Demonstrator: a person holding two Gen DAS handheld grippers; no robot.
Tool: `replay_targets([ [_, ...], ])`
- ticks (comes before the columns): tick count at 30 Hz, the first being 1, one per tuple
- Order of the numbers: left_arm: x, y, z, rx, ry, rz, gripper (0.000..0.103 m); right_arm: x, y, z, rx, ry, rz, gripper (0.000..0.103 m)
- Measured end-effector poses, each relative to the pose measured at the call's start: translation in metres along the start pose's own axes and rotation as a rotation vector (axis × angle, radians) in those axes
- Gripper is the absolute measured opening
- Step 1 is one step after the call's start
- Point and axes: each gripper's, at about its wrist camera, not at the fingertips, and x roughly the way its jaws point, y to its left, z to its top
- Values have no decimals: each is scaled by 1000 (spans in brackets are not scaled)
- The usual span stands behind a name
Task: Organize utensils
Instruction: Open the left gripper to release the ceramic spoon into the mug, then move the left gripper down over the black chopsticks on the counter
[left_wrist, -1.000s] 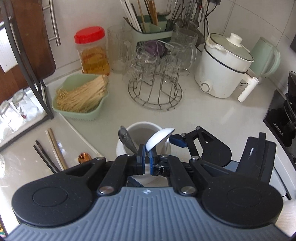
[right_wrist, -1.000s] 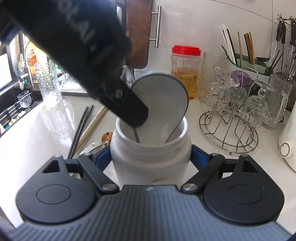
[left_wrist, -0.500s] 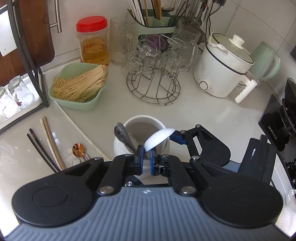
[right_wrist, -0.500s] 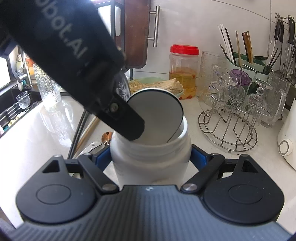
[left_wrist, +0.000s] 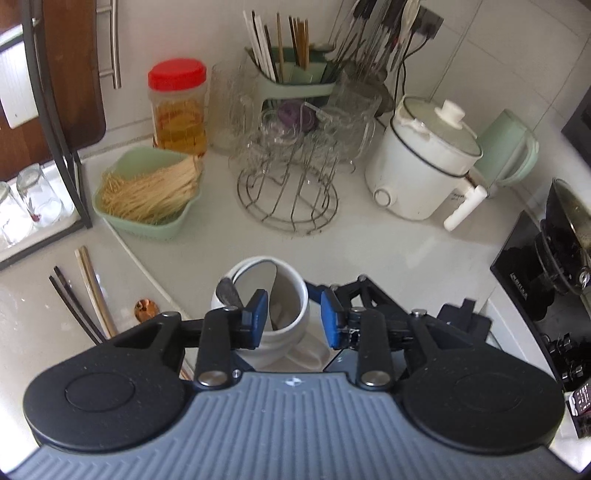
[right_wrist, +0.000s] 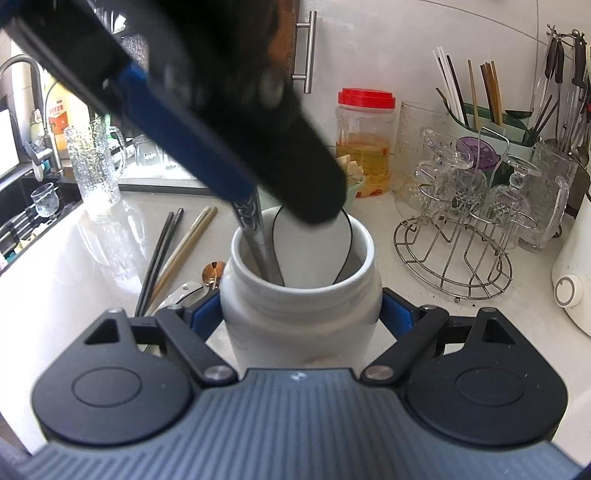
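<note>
the white spoon (left_wrist: 258, 282) stands in the white jar (left_wrist: 284, 325), bowl end up, leaning on the rim. a metal spoon (left_wrist: 227, 291) stands beside it in the same jar.

the left gripper (left_wrist: 293, 317) hangs right over the jar with its blue pads wide apart and nothing between them. so the white spoon looks let go and is resting on its own. the right gripper (right_wrist: 301, 314) hugs the jar from both sides, with its pads on the jar's walls, and holds it steady on the counter (left_wrist: 388, 251).

to do this step well, i think the left gripper should go straight up and stay wide, so it does not bump the two spoon tops or tip the jar. the right one should hold the jar firm while that happens.

a bit further left on the counter lie the dark chopsticks (left_wrist: 74, 306), the pale chopsticks (left_wrist: 92, 288) and a small copper spoon (left_wrist: 146, 308). they are not in the jar yet, so they look like the next things to pick up. one more shiny utensil (right_wrist: 183, 291) lies just beside the jar.

far back stand a wire glass rack (left_wrist: 288, 192) and a green holder (left_wrist: 295, 86) full of sticks.
</note>
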Motion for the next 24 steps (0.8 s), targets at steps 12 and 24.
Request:
replay_targets([
  [12,-46,20,16,-57,-116,46,36,-2,2,-1,17,2,-20,90],
  [24,-50,77,6,-156,-121,169,36,-5,4,-2,31,7,-38,90],
])
